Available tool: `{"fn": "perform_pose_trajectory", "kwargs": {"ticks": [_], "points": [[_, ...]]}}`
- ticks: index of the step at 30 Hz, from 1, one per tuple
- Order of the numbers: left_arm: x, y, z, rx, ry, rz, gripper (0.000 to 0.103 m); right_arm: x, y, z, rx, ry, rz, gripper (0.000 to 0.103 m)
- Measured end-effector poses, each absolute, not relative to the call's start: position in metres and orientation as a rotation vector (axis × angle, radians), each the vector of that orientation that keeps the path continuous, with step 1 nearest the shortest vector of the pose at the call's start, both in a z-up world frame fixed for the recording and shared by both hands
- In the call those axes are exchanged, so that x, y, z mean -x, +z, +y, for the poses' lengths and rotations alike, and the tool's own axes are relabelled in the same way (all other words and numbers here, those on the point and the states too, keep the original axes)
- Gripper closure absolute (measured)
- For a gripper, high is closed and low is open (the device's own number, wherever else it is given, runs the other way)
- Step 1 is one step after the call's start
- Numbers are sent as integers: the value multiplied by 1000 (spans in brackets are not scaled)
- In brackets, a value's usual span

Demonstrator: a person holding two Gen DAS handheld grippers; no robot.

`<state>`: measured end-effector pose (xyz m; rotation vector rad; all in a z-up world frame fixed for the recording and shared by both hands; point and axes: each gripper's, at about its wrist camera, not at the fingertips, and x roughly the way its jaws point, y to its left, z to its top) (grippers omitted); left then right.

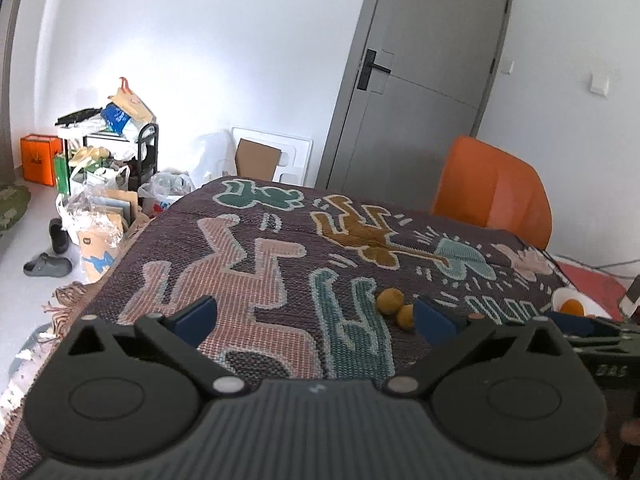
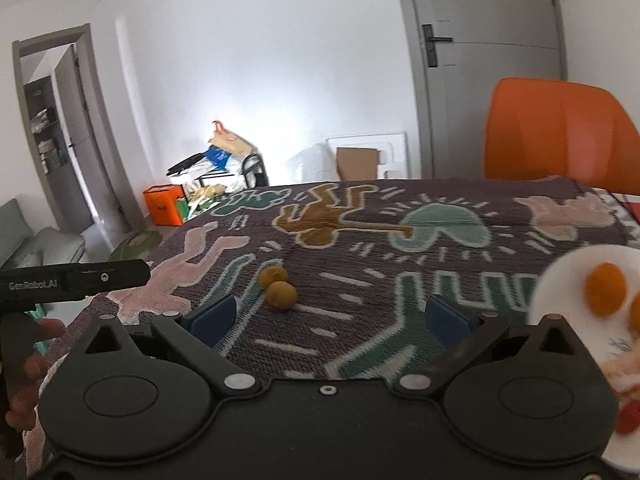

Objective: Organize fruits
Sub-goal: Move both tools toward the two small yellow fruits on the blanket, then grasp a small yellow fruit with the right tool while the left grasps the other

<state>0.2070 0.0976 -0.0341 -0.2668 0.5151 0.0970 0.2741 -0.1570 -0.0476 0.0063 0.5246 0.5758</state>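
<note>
Two small brownish-yellow fruits point(image 1: 390, 301) point(image 2: 281, 295) lie touching each other on the patterned woven cloth point(image 1: 248, 248) point(image 2: 360, 256). A white plate point(image 2: 572, 272) point(image 1: 560, 294) at the right holds two orange fruits point(image 2: 606, 289) point(image 1: 573, 306). My left gripper point(image 1: 316, 316) stands open, nothing between its blue pads; the brownish fruits lie just inside its right finger point(image 1: 434, 318). My right gripper point(image 2: 330, 316) is open and empty too, with the brownish fruits ahead near its left finger point(image 2: 212, 317) and the plate right of its right finger.
An orange chair point(image 1: 492, 192) point(image 2: 560, 132) stands behind the table's far right. A grey door point(image 1: 424, 68) is beyond. Bags, boxes and a rack point(image 1: 112, 152) clutter the floor at the left. A hand point(image 2: 28, 360) holds the other gripper's body at the left edge.
</note>
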Motion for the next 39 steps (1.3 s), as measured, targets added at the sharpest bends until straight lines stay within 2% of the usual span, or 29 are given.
{"fn": "perform_pose_trajectory", "kwargs": {"ticks": [1,5,13,17,20,22,24,37,39], "points": [[-207,-34,100,273,97,514,0,-278,-49,-153,0,585,533,1],[-211,-37,106,254,111,529,3,-291,-56,-137,19,617,575,19],[-224,-43,115,271,102,545,13,-311,-67,-110,52,659,620,33],[-230,-47,115,274,94,556,21,-320,-71,-100,58,665,637,45],[-234,-48,116,280,85,556,26,-323,-75,-95,64,663,639,50],[-237,-49,115,278,82,556,29,-326,-77,-94,63,665,642,57],[-241,-49,115,284,83,559,30,-330,-81,-92,67,670,657,78],[-268,-53,84,240,-7,578,49,-319,-65,-122,56,618,619,78],[-272,-55,77,229,-20,585,55,-316,-62,-130,43,599,614,78]]}}
